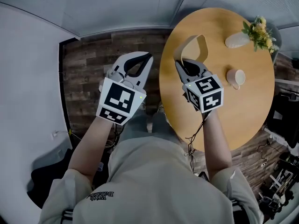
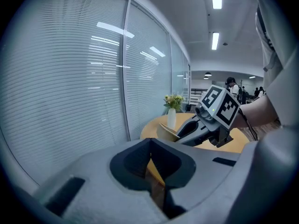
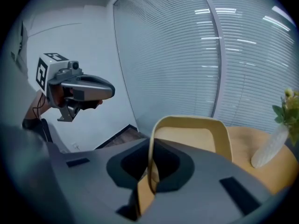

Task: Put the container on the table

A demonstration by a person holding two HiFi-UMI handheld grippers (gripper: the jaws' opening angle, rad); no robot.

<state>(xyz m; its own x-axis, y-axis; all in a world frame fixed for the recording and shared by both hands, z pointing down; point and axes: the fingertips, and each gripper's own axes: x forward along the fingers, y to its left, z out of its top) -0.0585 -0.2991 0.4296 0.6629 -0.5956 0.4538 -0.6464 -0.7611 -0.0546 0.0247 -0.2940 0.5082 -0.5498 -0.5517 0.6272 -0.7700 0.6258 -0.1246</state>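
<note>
The container [image 1: 195,43] is a shallow beige bowl with a thin rim, tilted on its side above the near-left part of the round wooden table [image 1: 219,120]. My right gripper [image 1: 183,61] is shut on its rim; in the right gripper view the rim runs down between the jaws of that gripper [image 3: 150,143] and the bowl [image 3: 196,134] rises beyond them. My left gripper [image 1: 145,58] hangs over the wooden floor, left of the table edge, shut and empty. In the left gripper view the jaws of that gripper [image 2: 150,143] meet, and the bowl [image 2: 166,132] shows beyond them.
A white vase [image 1: 236,40] with yellow flowers [image 1: 259,31] lies far right on the table, and a pale cup [image 1: 237,77] stands nearer. Window blinds [image 3: 196,55] run behind the table. Dark equipment [image 1: 280,181] crowds the floor at the lower right.
</note>
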